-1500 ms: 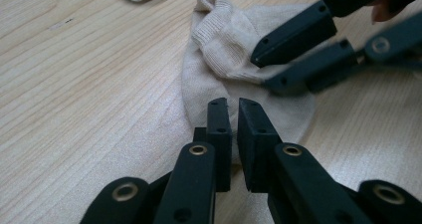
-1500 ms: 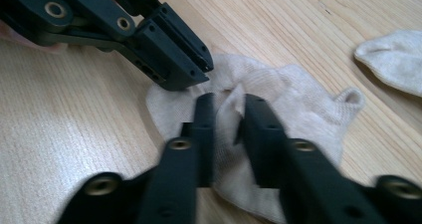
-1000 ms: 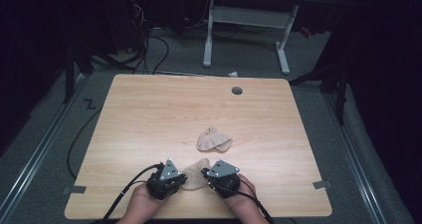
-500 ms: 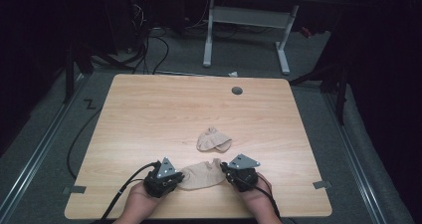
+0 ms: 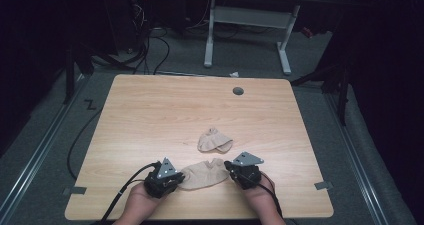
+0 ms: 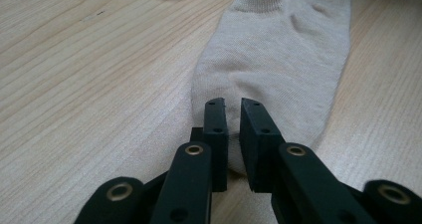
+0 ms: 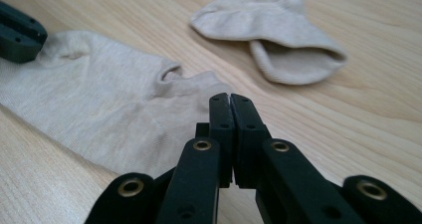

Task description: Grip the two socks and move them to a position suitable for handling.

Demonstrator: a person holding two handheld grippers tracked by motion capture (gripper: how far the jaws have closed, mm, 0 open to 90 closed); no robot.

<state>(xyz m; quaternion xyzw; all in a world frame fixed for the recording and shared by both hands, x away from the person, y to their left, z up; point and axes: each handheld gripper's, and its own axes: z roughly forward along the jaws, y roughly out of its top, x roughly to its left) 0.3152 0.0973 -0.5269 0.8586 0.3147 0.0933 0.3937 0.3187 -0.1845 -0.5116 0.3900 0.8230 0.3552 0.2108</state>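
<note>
A beige ankle sock (image 5: 202, 174) lies stretched flat near the table's front edge, between my two grippers. My left gripper (image 5: 177, 177) is at its toe end; in the left gripper view its jaws (image 6: 234, 102) stand a narrow slit apart, pinching the toe of the sock (image 6: 278, 59). My right gripper (image 5: 230, 166) is at the cuff end. Its jaws (image 7: 230, 97) have just been closing and now meet pad to pad at the cuff's edge of the sock (image 7: 99, 104), with no fabric visible between them. A second beige sock (image 5: 215, 140) lies crumpled just beyond.
The wooden table (image 5: 150, 115) has a round grey grommet (image 5: 238, 91) near its far edge. Black cables (image 5: 120, 195) trail off the front left. A white desk frame (image 5: 245, 20) stands on the floor behind. The second sock (image 7: 268, 35) lies close ahead of the right jaws.
My right gripper has moved to the right, and the sock between the grippers has gone from bunched to drawn out flat. The left gripper has stayed put.
</note>
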